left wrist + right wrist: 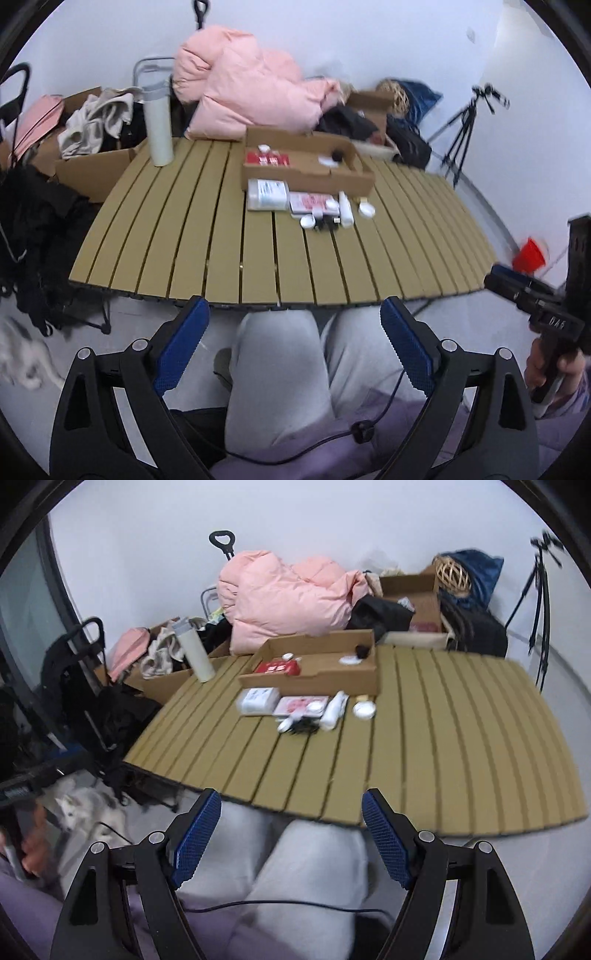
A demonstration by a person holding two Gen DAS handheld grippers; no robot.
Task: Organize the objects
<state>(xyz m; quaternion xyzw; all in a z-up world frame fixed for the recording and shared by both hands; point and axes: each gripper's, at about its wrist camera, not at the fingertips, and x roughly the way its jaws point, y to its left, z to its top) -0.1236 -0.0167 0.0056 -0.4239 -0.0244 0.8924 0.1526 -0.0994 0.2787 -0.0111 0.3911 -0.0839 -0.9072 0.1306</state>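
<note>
The only marking that can almost be read is on the black body of the right gripper (554, 325), at the right edge of the left wrist view: pale characters like "DA5". The print on the white box (267, 194) and red packets (266, 159) is too blurred.

one cardboard tray (314, 677), one white bottle (194, 653), one pink jacket (288, 594), one tripod (539, 602).

left gripper (293, 317) — black arms, silver screws, blue ribbed pads | right gripper (291, 808) — same | grey trousers (284, 369) | lilac sleeve (565, 398)
</note>
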